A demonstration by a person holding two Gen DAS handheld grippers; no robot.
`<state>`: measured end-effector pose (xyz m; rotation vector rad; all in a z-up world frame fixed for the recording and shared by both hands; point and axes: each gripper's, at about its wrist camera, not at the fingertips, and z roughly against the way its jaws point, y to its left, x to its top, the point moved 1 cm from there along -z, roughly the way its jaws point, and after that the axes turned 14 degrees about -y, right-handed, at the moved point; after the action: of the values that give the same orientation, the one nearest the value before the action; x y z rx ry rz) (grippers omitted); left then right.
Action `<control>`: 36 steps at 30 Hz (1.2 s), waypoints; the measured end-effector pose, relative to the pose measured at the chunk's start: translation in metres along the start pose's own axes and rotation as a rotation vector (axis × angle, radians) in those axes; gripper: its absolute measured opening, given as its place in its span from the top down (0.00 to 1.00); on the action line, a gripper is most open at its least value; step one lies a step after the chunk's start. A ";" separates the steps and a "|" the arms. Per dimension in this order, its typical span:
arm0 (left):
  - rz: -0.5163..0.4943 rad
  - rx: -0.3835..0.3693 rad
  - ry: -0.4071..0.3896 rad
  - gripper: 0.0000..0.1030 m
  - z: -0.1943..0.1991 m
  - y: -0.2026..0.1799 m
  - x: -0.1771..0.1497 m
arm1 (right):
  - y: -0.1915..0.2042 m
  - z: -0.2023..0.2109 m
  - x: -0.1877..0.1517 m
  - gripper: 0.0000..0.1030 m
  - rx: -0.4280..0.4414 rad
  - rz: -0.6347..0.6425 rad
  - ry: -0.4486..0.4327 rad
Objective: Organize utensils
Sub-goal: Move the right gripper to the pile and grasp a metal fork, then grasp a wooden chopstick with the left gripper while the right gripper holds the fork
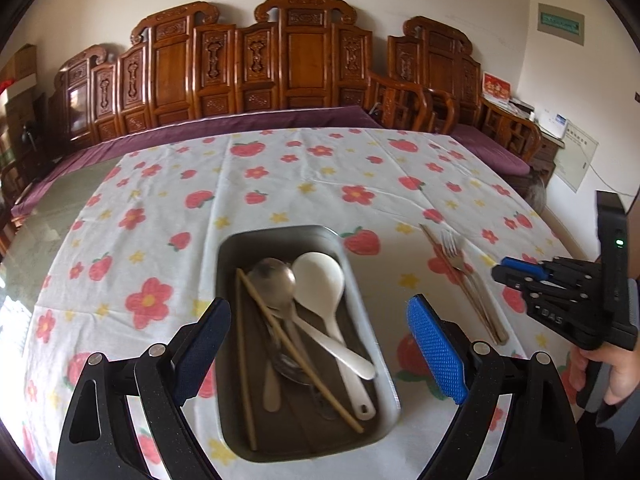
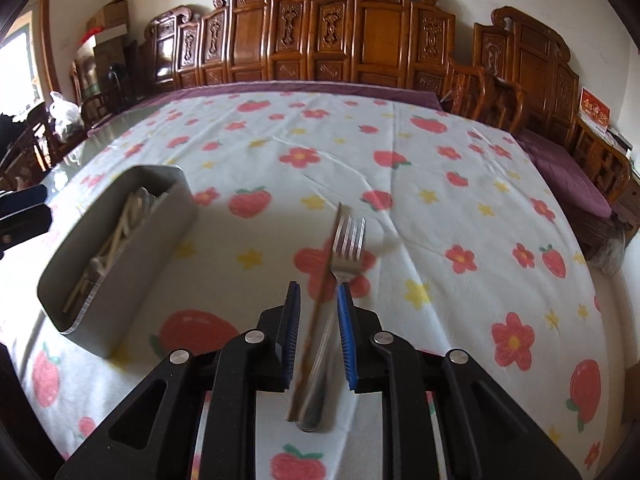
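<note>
My right gripper [image 2: 318, 300] is slightly parted, straddling the fork [image 2: 347, 248] and chopstick [image 2: 320, 292] — close squarely on both handles; left gripper [image 1: 320, 320] gapes, empty, over tray [image 1: 240, 240].

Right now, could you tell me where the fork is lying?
The fork lies on the floral tablecloth to the right of the grey tray, beside a chopstick, with its handle between the right gripper fingers.
</note>
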<state>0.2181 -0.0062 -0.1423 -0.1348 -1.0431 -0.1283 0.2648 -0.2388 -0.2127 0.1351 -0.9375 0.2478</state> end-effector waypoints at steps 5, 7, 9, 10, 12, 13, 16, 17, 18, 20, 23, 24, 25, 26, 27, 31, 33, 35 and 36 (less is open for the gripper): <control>-0.012 -0.026 0.006 0.16 0.005 -0.018 -0.005 | -0.007 -0.024 -0.016 0.80 -0.014 -0.010 0.055; -0.007 -0.036 0.003 0.16 0.011 -0.023 -0.004 | -0.006 -0.029 -0.016 0.80 -0.011 -0.010 0.057; -0.010 -0.040 -0.008 0.16 0.017 -0.029 -0.003 | -0.008 -0.037 -0.018 0.80 -0.011 -0.012 0.065; -0.011 -0.040 -0.008 0.16 0.018 -0.031 -0.002 | -0.009 -0.041 -0.019 0.79 -0.019 -0.013 0.073; -0.008 -0.047 -0.008 0.16 0.020 -0.036 -0.002 | -0.010 -0.044 -0.017 0.79 -0.030 -0.009 0.084; -0.005 -0.054 -0.003 0.16 0.019 -0.039 -0.002 | -0.009 -0.045 -0.016 0.79 -0.036 0.000 0.087; -0.004 -0.067 0.010 0.16 0.017 -0.048 -0.002 | -0.010 -0.050 -0.016 0.79 -0.022 0.010 0.104; -0.007 -0.067 0.014 0.16 0.016 -0.051 -0.002 | -0.012 -0.050 -0.017 0.79 -0.017 0.006 0.108; -0.014 -0.065 0.017 0.16 0.015 -0.053 -0.003 | -0.014 -0.050 -0.017 0.80 -0.009 0.006 0.104; -0.026 -0.057 0.025 0.16 0.012 -0.057 -0.005 | -0.017 -0.049 -0.017 0.83 0.000 0.009 0.105; -0.041 -0.047 0.046 0.16 0.004 -0.065 -0.007 | -0.024 -0.046 -0.019 0.92 0.000 0.020 0.103; -0.043 -0.043 0.052 0.16 0.002 -0.067 -0.008 | -0.027 -0.045 -0.020 0.92 -0.001 0.016 0.103; -0.044 -0.042 0.063 0.16 0.000 -0.071 -0.009 | -0.032 -0.044 -0.021 0.92 0.006 0.002 0.104; -0.047 -0.044 0.070 0.16 -0.002 -0.074 -0.009 | -0.035 -0.044 -0.021 0.92 0.010 -0.004 0.104; -0.048 -0.044 0.072 0.16 -0.002 -0.077 -0.010 | -0.040 -0.043 -0.021 0.92 0.003 -0.003 0.104; -0.067 -0.048 0.089 0.16 -0.011 -0.095 -0.011 | -0.058 -0.040 -0.020 0.92 -0.009 -0.030 0.096; -0.085 -0.052 0.099 0.16 -0.019 -0.104 -0.011 | -0.068 -0.035 -0.018 0.92 -0.012 -0.057 0.078; -0.100 -0.058 0.107 0.16 -0.025 -0.113 -0.011 | -0.078 -0.029 -0.015 0.92 -0.011 -0.081 0.057; -0.114 -0.061 0.109 0.16 -0.029 -0.119 -0.011 | -0.081 -0.026 -0.014 0.92 -0.013 -0.087 0.050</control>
<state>0.2172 -0.1274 -0.1603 -0.1223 -0.9382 -0.2683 0.2995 -0.3134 -0.2398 0.1572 -0.8816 0.1638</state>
